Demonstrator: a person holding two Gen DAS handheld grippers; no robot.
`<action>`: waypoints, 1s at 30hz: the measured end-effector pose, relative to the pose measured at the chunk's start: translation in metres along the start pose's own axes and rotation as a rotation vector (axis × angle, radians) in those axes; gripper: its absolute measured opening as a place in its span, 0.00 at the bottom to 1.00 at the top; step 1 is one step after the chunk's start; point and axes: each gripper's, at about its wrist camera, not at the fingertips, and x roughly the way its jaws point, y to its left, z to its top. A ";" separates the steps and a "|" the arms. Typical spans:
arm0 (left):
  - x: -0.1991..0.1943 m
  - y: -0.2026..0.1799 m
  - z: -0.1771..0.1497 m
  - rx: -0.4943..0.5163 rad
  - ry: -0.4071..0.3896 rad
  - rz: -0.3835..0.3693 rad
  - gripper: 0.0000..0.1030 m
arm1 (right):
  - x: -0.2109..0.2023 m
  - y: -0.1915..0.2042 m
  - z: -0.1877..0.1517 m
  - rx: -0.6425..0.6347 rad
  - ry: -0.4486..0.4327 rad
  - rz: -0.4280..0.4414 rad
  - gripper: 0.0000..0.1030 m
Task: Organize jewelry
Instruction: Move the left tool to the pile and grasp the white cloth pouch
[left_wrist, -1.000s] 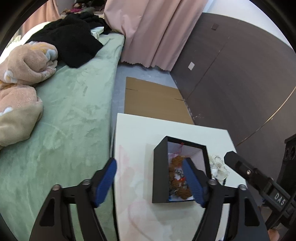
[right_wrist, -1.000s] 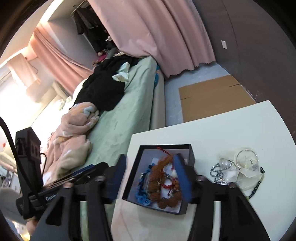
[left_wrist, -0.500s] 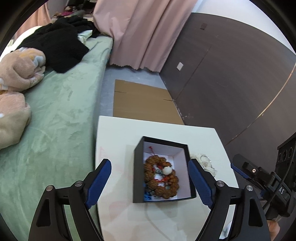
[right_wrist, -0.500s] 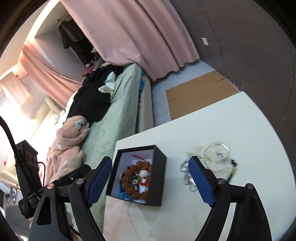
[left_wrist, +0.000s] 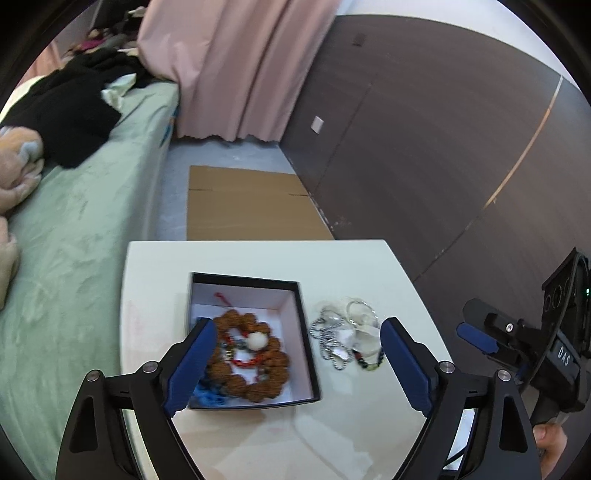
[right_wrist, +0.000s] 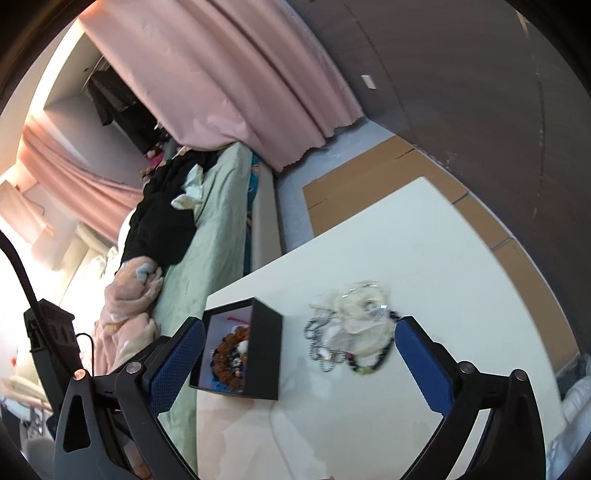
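The right tongs (right_wrist: 299, 354), jaws just spread wide and holding nothing, hover over the white counter (right_wrist: 424, 236) with the loose tangle of chains and beads (right_wrist: 351, 332) lying between their blue pads; the left tongs (left_wrist: 295, 362), also parted and empty, frame the black box (left_wrist: 251, 402). The brown bead bracelet (left_wrist: 251, 358) already lies inside that box, at nine o'clock of the tangle. The next grab likely goes best low and centred on one strand, closing slowly so the knot does not drag along.
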 end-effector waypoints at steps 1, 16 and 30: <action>0.003 -0.005 -0.001 0.008 0.010 -0.001 0.88 | -0.003 -0.006 0.001 0.012 -0.002 -0.001 1.00; 0.044 -0.064 -0.010 0.142 0.054 -0.046 0.78 | -0.032 -0.074 0.004 0.160 0.003 -0.083 1.00; 0.114 -0.105 -0.030 0.247 0.143 0.033 0.70 | -0.039 -0.114 0.001 0.299 0.025 -0.095 1.00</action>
